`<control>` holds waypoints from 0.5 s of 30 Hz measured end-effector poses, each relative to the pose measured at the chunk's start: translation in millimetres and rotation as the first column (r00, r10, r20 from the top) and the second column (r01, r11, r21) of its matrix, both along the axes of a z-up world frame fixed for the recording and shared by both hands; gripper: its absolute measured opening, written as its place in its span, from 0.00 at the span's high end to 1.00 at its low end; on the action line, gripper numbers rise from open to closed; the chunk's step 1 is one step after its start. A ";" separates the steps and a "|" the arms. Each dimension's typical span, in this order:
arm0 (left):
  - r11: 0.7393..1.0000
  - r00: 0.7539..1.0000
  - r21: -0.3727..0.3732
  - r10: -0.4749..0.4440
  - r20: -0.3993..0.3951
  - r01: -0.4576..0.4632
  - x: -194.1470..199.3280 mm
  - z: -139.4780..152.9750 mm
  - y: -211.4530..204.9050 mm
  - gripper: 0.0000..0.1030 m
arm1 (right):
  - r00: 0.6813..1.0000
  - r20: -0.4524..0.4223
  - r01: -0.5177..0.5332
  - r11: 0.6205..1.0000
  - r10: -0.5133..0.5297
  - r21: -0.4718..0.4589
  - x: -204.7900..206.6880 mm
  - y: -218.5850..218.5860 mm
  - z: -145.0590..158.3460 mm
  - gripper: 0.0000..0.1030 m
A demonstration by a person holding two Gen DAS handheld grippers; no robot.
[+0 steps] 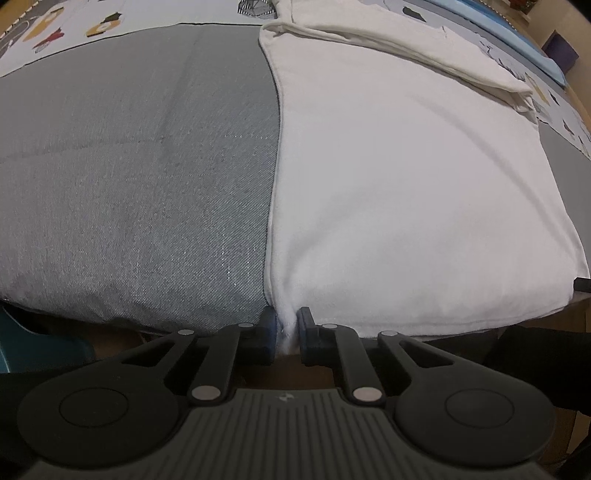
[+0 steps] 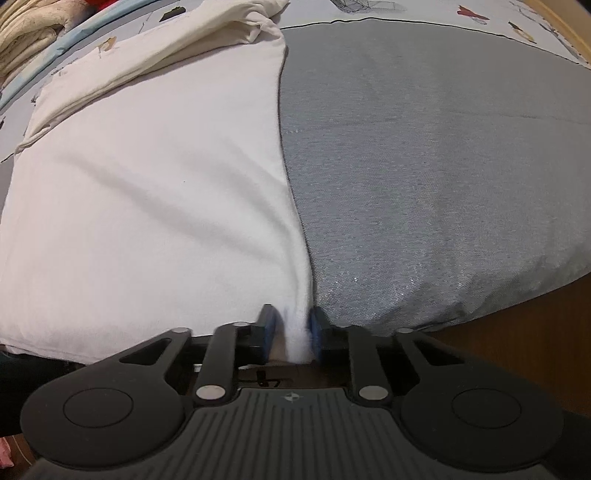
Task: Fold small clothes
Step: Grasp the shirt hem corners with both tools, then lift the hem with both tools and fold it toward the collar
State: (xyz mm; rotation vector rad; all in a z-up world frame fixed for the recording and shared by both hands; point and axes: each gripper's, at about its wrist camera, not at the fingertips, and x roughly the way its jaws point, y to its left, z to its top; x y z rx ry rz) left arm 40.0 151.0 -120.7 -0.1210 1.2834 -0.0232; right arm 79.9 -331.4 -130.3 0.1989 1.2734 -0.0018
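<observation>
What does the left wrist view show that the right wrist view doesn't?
Only the left wrist view shows a teal object low at its left, below the bed edge, and the left claw pinching the garment's near corner. Only the right wrist view shows a stack of cream fabric at its top left and the right claw closed on the other near corner. Both show the white garment lying flat on the grey cover, with a sleeve folded in at the far end.
</observation>
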 end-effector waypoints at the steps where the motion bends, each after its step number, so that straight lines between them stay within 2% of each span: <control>1: 1.000 1.000 0.001 -0.001 0.002 0.001 -0.7 0.9 -0.5 0.88 | 1.000 0.002 0.000 1.000 0.000 0.001 0.0 -0.1 0.1 0.87; 8: 1.000 1.000 0.001 -0.008 0.015 0.008 -3.2 3.9 -3.1 0.89 | 1.000 0.006 -0.007 1.000 0.007 0.004 -1.8 1.3 -1.6 0.89; 11: 1.000 0.998 0.003 -0.012 0.062 0.012 -5.1 11.9 -4.3 0.92 | 1.000 0.022 0.001 1.000 -0.002 0.016 -1.6 -1.8 0.0 0.93; 15: 1.000 0.992 -0.002 -0.030 0.126 0.030 -7.6 34.7 -3.6 0.93 | 0.991 0.135 0.010 0.997 -0.019 0.073 -5.0 -9.2 25.9 0.94</control>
